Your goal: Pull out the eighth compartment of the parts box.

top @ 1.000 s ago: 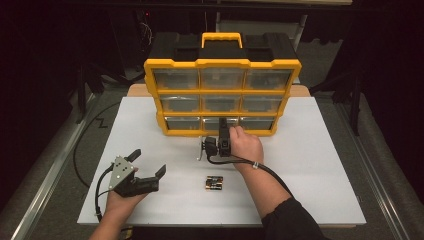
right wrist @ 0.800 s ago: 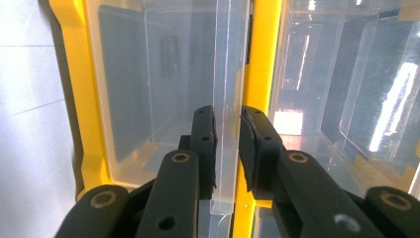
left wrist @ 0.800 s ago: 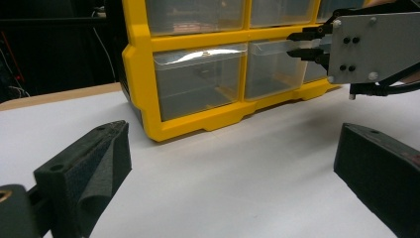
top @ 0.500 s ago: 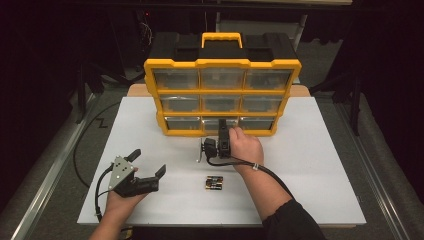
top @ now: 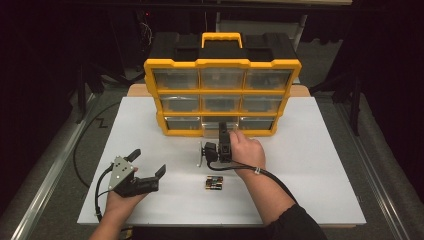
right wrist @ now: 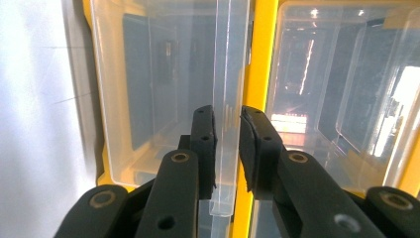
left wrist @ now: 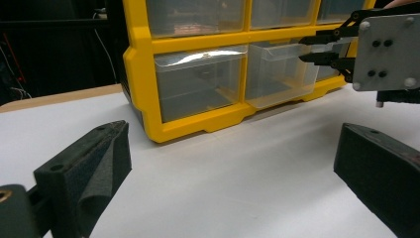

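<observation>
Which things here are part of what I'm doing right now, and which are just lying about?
In the job:
- right gripper, shut on the drawer lip
- bottom middle drawer, partly pulled out
- yellow organiser

Lying about:
- batteries
- left gripper, open, resting on the table

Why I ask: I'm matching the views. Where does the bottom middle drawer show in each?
High view: drawer mid bottom row, just beyond the right gripper.
Left gripper view: drawer upper right, jutting a little from the yellow frame.
Right gripper view: drawer in the left half, its lip between the shut jaws.
Shared landmark: the yellow frame.
</observation>
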Available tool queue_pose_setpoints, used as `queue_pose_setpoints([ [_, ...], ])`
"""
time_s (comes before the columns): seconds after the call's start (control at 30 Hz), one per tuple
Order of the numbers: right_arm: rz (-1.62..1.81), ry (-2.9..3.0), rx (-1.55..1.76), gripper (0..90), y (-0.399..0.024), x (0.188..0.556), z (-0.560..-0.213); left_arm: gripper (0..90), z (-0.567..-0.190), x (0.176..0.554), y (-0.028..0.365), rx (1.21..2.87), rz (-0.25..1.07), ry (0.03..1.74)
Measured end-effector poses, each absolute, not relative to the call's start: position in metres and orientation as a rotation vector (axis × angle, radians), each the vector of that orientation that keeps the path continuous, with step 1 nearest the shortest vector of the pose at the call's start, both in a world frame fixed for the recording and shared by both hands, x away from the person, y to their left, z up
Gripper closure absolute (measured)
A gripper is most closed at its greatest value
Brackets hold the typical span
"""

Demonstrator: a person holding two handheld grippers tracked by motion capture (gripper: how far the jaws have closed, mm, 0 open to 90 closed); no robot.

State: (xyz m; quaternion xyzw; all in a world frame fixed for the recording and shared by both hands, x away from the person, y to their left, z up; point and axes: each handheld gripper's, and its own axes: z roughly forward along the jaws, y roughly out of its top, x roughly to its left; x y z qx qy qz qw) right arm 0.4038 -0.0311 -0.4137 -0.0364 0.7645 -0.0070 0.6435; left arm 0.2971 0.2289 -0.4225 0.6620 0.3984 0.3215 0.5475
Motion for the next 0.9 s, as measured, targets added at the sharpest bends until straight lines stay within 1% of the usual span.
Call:
queue_pose_setpoints([
  [0.53, 0.004, 1.751, -0.098, 78.8, -0.034, 0.381, -0.413, 2.2, -0.423, 0.297, 0.228, 1.572, 0.765, 0.944],
  [0.9, 0.005, 1.76, -0.099, 78.8, -0.035, 0.372, -0.412, 2.2, -0.422, 0.297, 0.229, 1.567, 0.763, 0.944],
])
